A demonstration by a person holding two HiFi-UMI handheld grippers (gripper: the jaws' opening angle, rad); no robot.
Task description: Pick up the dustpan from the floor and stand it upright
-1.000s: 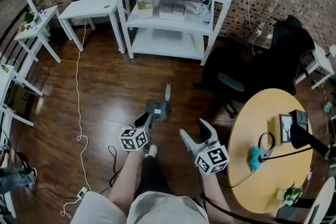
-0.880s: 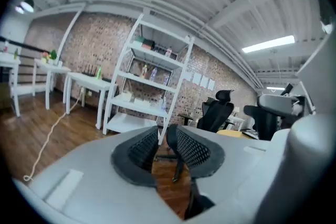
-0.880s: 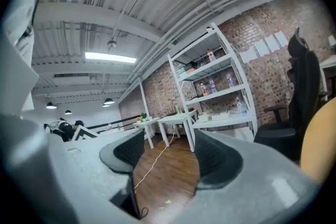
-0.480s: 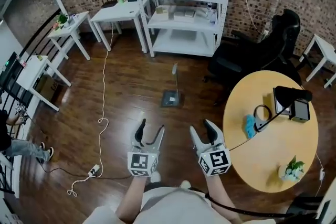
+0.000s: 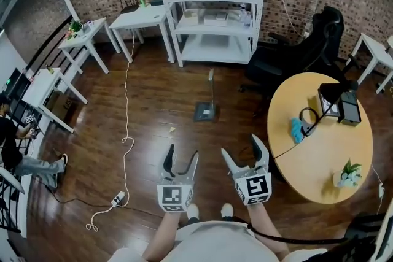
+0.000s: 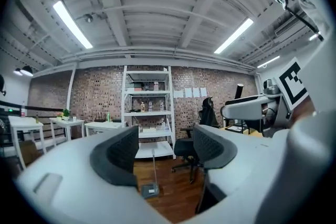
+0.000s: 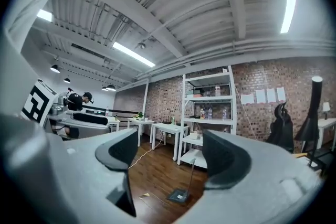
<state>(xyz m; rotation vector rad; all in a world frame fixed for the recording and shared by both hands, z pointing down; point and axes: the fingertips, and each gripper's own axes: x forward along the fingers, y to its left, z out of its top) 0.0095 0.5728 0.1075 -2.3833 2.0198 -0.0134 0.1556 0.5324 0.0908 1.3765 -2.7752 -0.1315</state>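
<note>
Above the dustpan [image 6: 150, 190], gripper views only: ceiling lights [image 6: 72, 24]

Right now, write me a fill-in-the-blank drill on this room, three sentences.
The dustpan stands on the floor with its handle pointing ___.
In the head view, the white cord lies to the dustpan's ___.
The potted plant sits on the round ___.
Missing words: up; left; table.
</note>
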